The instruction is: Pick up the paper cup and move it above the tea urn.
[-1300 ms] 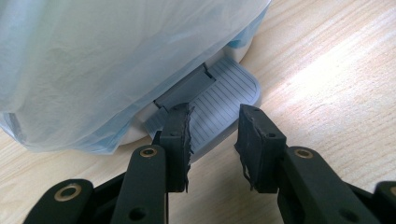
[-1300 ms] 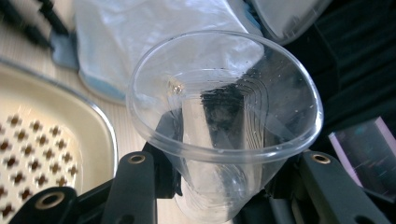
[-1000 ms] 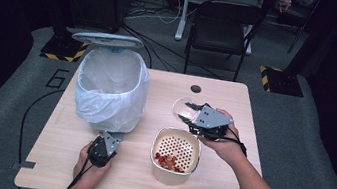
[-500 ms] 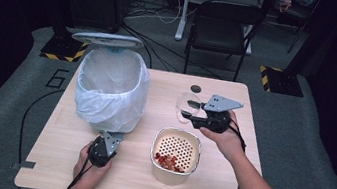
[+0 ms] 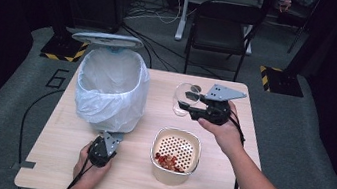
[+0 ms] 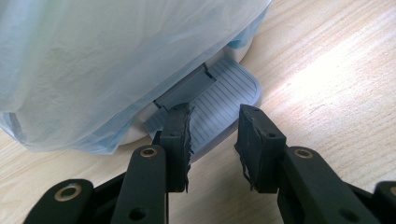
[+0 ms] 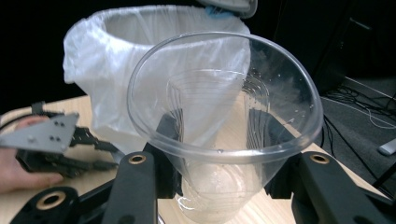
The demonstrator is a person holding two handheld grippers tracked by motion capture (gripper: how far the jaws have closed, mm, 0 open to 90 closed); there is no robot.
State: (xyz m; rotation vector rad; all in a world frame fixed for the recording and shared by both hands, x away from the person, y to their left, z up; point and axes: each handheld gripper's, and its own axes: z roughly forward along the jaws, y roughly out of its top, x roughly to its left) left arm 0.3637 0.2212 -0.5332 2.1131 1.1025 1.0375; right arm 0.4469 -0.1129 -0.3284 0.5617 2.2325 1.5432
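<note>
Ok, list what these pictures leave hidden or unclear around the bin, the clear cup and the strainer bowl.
- Bin's inside: the white liner hides its depth in the high view.
- Pedal's hinge: covered by the liner in the left gripper view.
- Clear cup's base: cut off by the bottom edge of the right gripper view.
- Red bits in the strainer bowl: too small to identify in the high view.
- Left claw: contact with the pedal is unclear.

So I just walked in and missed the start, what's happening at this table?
A person works two tongs. The right tongs hold a clear plastic cup lifted above the table, its mouth toward the lined bin. The left tongs sit open at the bin's foot pedal. A strainer bowl with red bits stands nearby.
</note>
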